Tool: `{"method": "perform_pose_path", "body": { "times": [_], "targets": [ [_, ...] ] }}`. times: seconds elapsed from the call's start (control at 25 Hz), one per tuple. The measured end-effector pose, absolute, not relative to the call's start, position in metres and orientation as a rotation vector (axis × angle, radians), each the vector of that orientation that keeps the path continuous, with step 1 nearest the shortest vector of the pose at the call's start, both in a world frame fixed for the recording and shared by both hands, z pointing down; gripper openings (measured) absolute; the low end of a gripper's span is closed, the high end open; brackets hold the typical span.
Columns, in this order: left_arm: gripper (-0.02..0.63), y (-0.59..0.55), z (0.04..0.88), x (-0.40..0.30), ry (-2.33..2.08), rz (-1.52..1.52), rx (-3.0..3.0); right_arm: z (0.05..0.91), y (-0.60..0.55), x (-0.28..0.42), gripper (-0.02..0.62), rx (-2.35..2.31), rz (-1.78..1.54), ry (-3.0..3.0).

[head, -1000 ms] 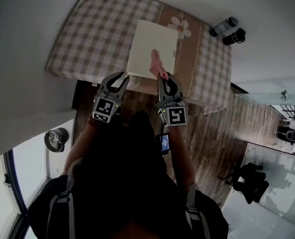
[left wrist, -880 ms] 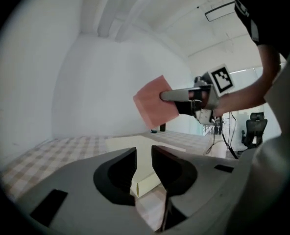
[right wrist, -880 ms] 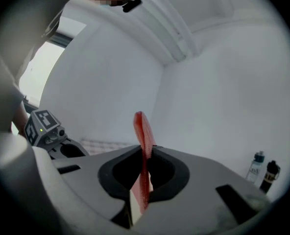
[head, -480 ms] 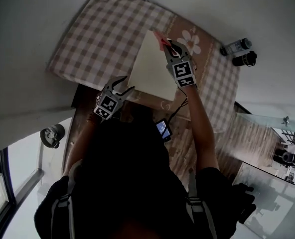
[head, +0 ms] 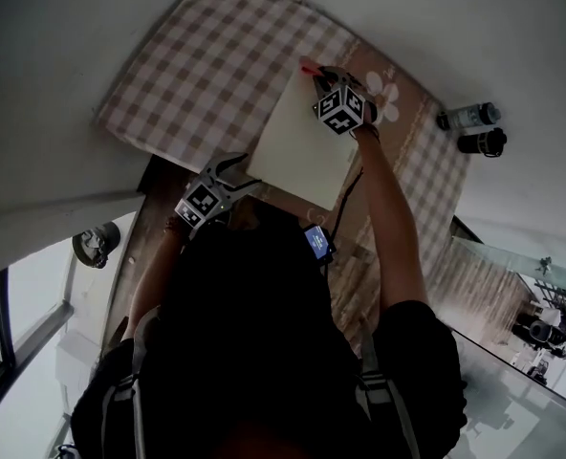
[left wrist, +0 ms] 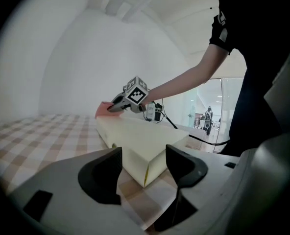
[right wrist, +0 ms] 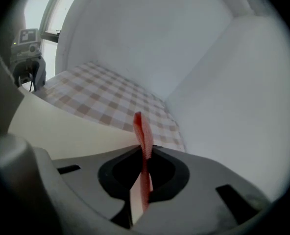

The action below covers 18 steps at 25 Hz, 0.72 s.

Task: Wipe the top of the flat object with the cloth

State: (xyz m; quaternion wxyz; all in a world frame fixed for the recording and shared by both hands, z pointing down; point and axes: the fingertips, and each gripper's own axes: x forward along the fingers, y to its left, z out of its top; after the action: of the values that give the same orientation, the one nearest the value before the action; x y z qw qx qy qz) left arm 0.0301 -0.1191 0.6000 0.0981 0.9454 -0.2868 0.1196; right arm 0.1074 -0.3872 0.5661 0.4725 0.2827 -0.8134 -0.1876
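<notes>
The flat cream block (head: pixel 302 151) lies on a checked tablecloth (head: pixel 206 75). My right gripper (head: pixel 316 76) reaches to the block's far corner, shut on a pink-red cloth (head: pixel 308 67). In the right gripper view the cloth (right wrist: pixel 143 131) stands pinched between the jaws, just over the block's top (right wrist: pixel 61 126). My left gripper (head: pixel 237 171) sits low at the block's near-left corner with its jaws opening. In the left gripper view that corner (left wrist: pixel 146 153) shows in the gap of the left gripper (left wrist: pixel 144 163), with no pad touching it. That view also shows the right gripper (left wrist: pixel 118 105) and the cloth (left wrist: pixel 103 109) at the far end.
Two dark bottles (head: pixel 469 116) (head: pixel 484 142) stand past the table's far right corner. White walls close in on the table's far and left sides. A small lit screen (head: pixel 315 244) hangs at the person's chest. Wood floor (head: pixel 359 275) runs along the near side.
My right gripper has carried the cloth across the block's top from the near edge to the far corner. The left gripper has stayed by the near-left corner.
</notes>
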Motion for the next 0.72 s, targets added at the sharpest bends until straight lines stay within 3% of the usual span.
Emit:
{"method": "perform_pose_path", "body": {
  "times": [0.32, 0.72],
  "targets": [
    [0.293, -0.12, 0.614, 0.075, -0.824, 0.52, 2.856, 0.602, -0.384, 0.141, 0.017, 0.716, -0.085, -2.07],
    [0.293, -0.129, 0.615, 0.047, -0.793, 0.504, 2.862, 0.61, -0.376, 0.109, 0.017, 0.649, 0.102, -2.055]
  ]
}}
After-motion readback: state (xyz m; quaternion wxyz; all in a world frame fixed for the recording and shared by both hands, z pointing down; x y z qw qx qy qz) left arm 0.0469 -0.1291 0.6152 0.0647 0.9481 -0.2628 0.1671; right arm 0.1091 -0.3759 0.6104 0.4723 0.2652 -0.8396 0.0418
